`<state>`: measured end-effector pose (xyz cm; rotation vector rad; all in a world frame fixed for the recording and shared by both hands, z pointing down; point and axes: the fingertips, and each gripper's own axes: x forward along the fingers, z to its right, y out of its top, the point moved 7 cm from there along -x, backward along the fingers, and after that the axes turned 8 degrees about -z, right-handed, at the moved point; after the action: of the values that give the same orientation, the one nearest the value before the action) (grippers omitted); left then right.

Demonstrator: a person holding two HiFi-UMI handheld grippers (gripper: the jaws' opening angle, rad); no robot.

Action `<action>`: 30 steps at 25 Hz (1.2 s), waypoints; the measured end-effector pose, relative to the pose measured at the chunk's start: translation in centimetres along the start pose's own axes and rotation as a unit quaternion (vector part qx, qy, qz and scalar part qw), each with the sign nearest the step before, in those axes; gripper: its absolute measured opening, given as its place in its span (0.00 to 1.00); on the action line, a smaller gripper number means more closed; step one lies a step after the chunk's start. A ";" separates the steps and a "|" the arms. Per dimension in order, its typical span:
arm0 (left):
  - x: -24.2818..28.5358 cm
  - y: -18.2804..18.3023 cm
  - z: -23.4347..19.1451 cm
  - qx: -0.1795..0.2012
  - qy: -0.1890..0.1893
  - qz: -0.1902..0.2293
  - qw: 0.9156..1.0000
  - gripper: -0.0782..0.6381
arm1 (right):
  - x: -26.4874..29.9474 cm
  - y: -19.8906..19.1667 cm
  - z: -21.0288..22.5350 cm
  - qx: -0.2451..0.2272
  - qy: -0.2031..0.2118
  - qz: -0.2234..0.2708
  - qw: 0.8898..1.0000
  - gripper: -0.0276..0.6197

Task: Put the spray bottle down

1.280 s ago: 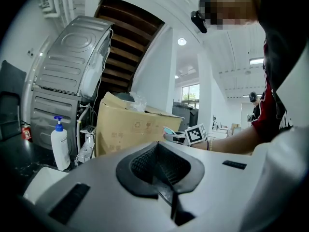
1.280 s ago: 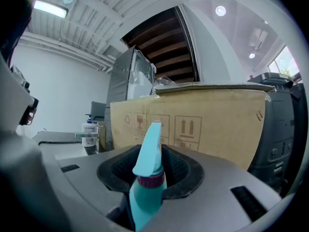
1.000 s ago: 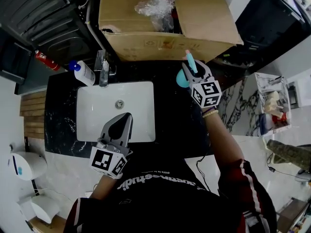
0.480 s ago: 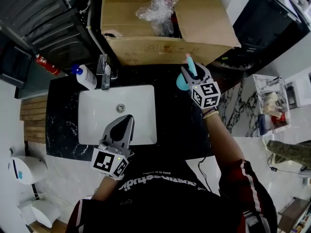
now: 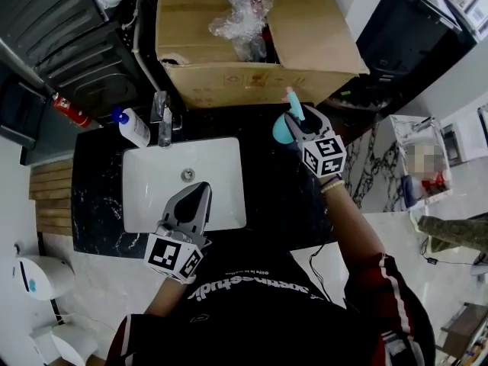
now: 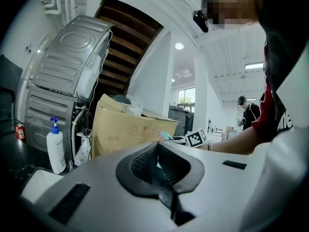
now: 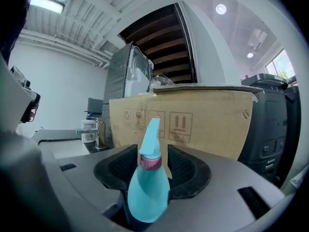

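Note:
A turquoise spray bottle [image 5: 283, 129] with a pink collar stands upright on the black marble counter [image 5: 267, 197], right of the sink and in front of a cardboard box. My right gripper [image 5: 296, 122] is around it. Its jaws have just been opening, and in the right gripper view the bottle [image 7: 148, 187] stands between the spread pads [image 7: 186, 166] with gaps at its neck. My left gripper [image 5: 198, 191] hovers over the front right of the sink, shut with nothing in it; in the left gripper view its jaws [image 6: 161, 166] meet in a narrow V.
A white sink [image 5: 152, 197] is set in the counter, with a chrome faucet [image 5: 162, 113] and a white pump bottle [image 5: 133, 126] behind it. The big cardboard box [image 5: 252, 75] stands close behind the spray bottle. A red can [image 5: 65, 107] lies at far left.
The right gripper's jaws have spread a little around the spray bottle, which stays upright in the same spot. The left gripper has not moved.

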<state>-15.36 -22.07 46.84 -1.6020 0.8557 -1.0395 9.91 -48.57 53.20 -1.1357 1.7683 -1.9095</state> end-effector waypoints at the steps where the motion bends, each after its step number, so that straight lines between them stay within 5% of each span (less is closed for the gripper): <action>1: 0.0 0.0 0.1 0.002 -0.004 0.001 1.000 0.13 | -0.3 -0.1 0.0 0.002 -0.003 0.000 1.000 0.36; 16: 0.4 0.8 1.6 0.008 -0.046 0.019 0.999 0.13 | -6.6 -1.5 -1.6 0.014 -0.045 -0.001 0.999 0.36; 30: -0.6 1.5 1.4 0.010 -0.049 0.037 0.998 0.13 | -12.4 2.3 -8.0 0.000 -0.043 0.058 0.997 0.16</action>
<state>-14.35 -21.41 45.09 -1.5789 0.8308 -0.9071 11.50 -34.95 47.40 -1.0745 1.7472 -1.7671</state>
